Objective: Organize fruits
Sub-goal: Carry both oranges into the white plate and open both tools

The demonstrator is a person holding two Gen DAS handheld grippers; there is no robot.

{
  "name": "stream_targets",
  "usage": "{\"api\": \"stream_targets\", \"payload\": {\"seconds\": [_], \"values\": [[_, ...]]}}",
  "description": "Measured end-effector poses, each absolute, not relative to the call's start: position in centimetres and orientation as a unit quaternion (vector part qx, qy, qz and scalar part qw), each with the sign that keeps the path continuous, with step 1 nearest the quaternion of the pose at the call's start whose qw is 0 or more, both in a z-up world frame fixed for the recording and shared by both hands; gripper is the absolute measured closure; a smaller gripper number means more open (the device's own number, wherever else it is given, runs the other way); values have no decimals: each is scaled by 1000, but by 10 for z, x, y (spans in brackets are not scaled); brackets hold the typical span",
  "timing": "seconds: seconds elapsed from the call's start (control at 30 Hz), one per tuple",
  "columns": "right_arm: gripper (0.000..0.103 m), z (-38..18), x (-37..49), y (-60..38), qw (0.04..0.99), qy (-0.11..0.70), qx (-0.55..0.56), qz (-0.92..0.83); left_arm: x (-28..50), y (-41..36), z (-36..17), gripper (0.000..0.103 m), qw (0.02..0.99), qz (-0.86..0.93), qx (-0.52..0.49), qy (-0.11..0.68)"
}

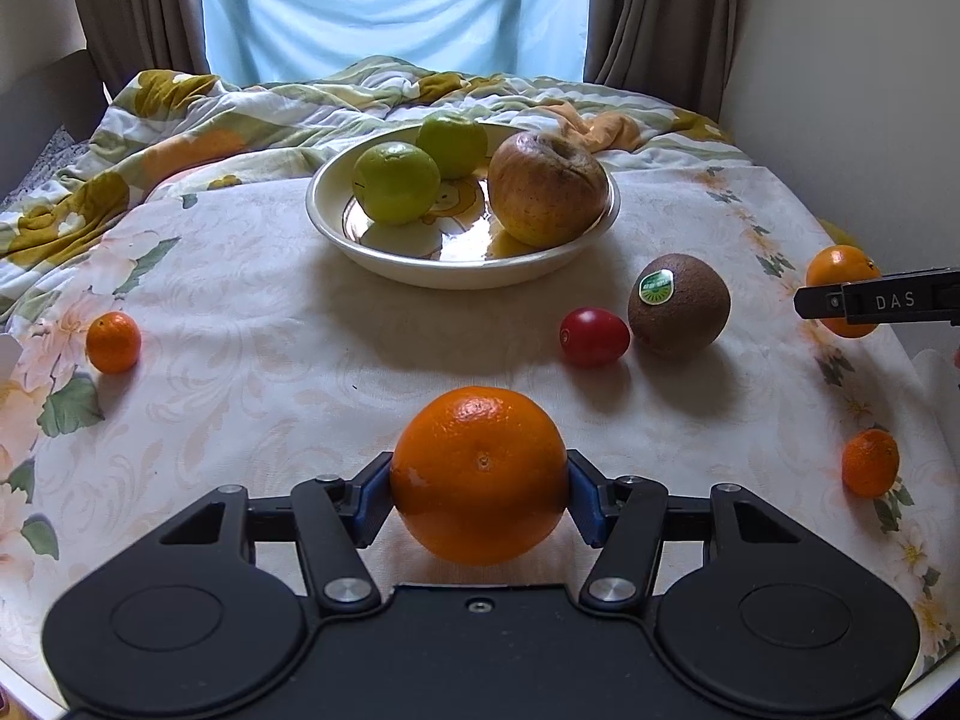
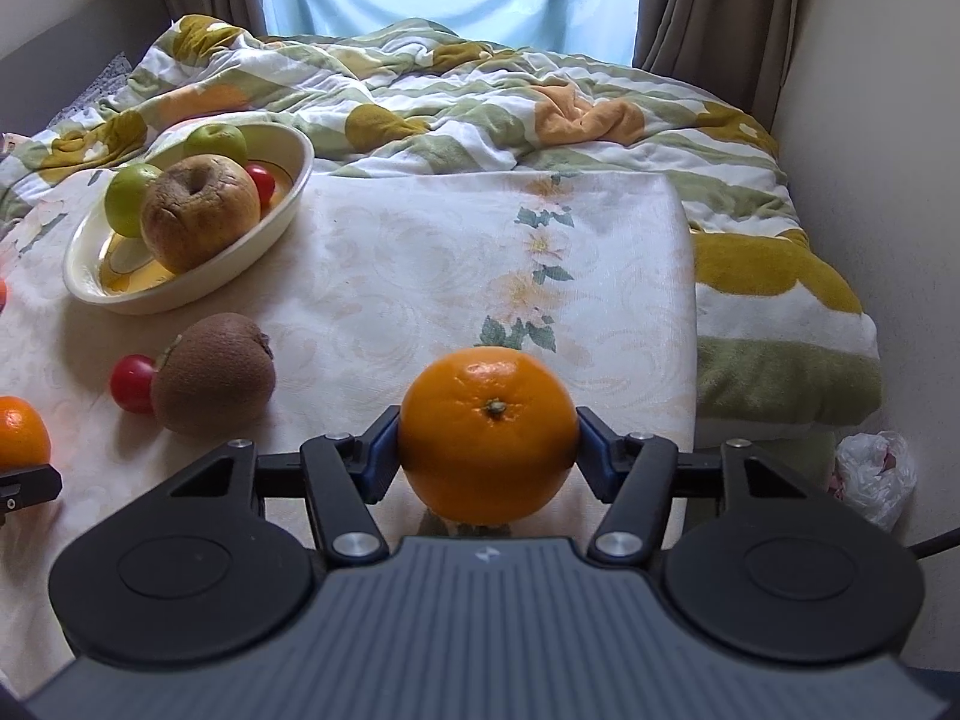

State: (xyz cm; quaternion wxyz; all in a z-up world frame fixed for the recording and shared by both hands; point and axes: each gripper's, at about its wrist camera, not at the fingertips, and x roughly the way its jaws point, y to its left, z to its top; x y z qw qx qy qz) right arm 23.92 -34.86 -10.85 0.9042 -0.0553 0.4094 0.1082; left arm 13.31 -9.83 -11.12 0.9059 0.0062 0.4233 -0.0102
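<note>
Oranges: left gripper [image 1: 479, 495] clamps one [image 1: 479, 474] near table's [image 1: 270, 312] front edge, right gripper [image 2: 487, 450] clamps another [image 2: 489, 435] near right edge. Lift straight, carry over bowl [image 1: 462, 273] rim, lower into free space beside apple [image 1: 546, 187], avoid collision between arms.

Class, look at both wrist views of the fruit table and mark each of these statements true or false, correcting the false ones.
1. The left tool grips an orange. True.
2. The right tool is empty. False: its pads press on another orange.
3. The bowl holds two green fruits and a wrinkled apple. True.
4. The kiwi lies in the bowl. False: it lies on the tablecloth, beside a red tomato.
5. The kiwi bears a green sticker. True.
</note>
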Motion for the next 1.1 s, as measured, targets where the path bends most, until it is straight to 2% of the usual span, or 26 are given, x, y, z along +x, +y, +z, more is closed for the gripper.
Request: {"api": "stream_targets", "payload": {"seconds": [0.6,1.1], "values": [[28,-33,205,-318,911,388,-30,133,119,-73,-28,40,929,-12,3,371],[28,5,228,-253,915,376,-23,142,179,-19,4,40,934,-25,-3,355]]}}
